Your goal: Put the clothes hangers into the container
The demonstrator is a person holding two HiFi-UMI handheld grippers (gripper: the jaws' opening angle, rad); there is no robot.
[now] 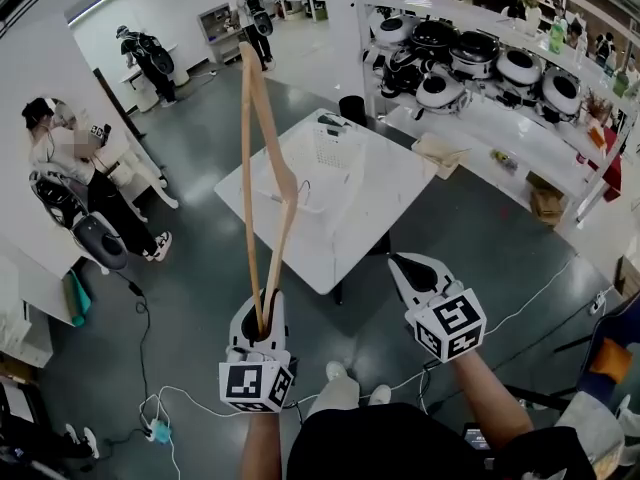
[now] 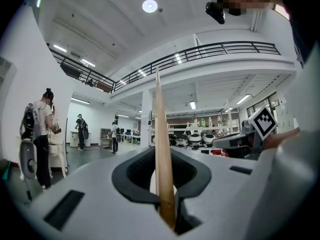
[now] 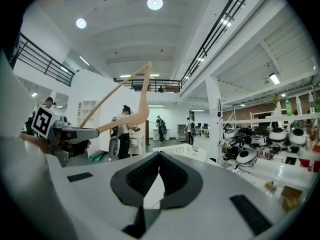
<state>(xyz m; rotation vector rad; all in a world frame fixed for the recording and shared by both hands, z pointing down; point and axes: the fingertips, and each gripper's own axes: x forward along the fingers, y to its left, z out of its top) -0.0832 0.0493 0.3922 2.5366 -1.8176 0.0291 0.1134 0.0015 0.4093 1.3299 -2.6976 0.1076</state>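
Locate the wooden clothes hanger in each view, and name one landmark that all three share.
Head view: hanger left of centre, standing up from the left hand-held gripper.
Left gripper view: hanger at centre, edge-on between the jaws.
Right gripper view: hanger at upper left.
Shared landmark: row of round appliances, right of it everywhere.

big open lab/workshop hall: mezzanine railing (image 2: 200,51), racks (image 1: 440,13) of rice cookers (image 1: 475,53), ppl (image 1: 150,58) at benches, loose cables (image 1: 142,343).

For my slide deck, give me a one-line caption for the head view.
Left gripper holding a wooden hanger, right gripper empty, facing the white basket on the table.
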